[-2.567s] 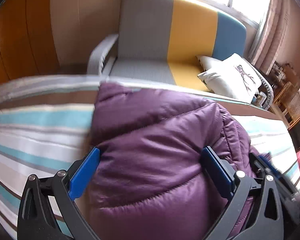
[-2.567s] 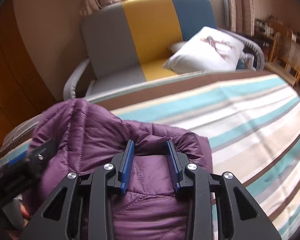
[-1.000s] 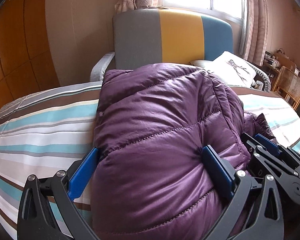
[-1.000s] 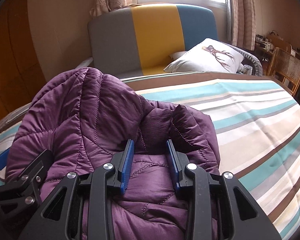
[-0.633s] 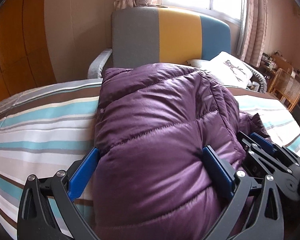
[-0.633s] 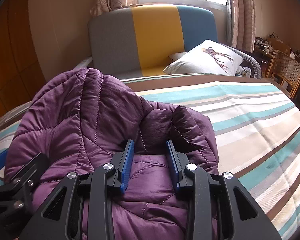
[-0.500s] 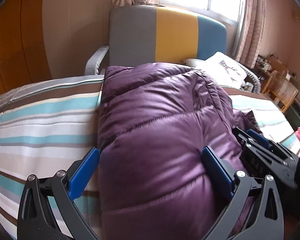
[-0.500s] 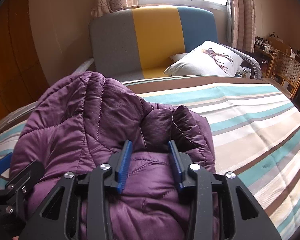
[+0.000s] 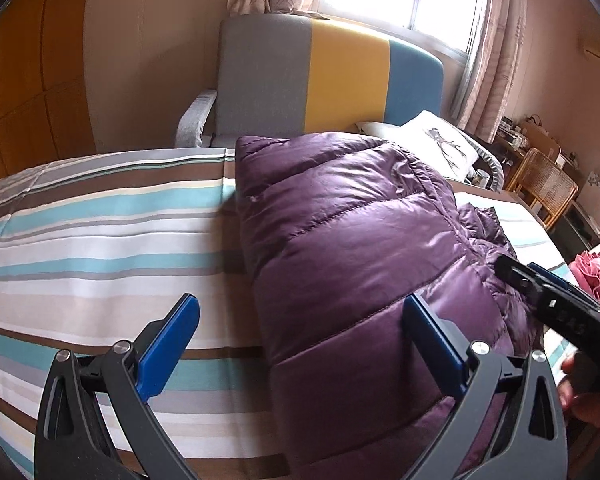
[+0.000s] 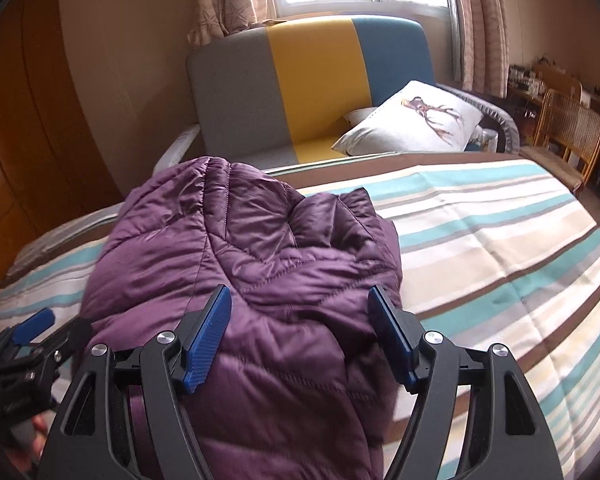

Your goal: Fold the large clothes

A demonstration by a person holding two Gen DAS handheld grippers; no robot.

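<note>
A purple quilted jacket [image 10: 260, 280] is seen lying folded into a thick bundle on a striped bedspread [image 10: 500, 248], directly ahead of and below both hand-held grippers. The right gripper [image 10: 300, 332] is held over the near end of the bundle with its jaws opening; puffy fabric bulges up between the blue ribbed pads, but it is not pinched by them. The left gripper [image 9: 300, 344] is spread wide and released: its left pad is seen over bare bedspread [image 9: 100, 240], while its right pad is seen against the jacket [image 9: 360, 260], whose left edge runs between the two pads. The jacket's shell is glossy and smooth, stitched into plump horizontal channels, with crumpled folds at the far right. The bedspread is flat woven cloth banded in teal, white, beige and brown. Beyond the bed, a sofa [image 10: 308, 80] with grey, yellow and blue panels is seen, with a white printed cushion [image 10: 412, 120] resting on it.
</note>
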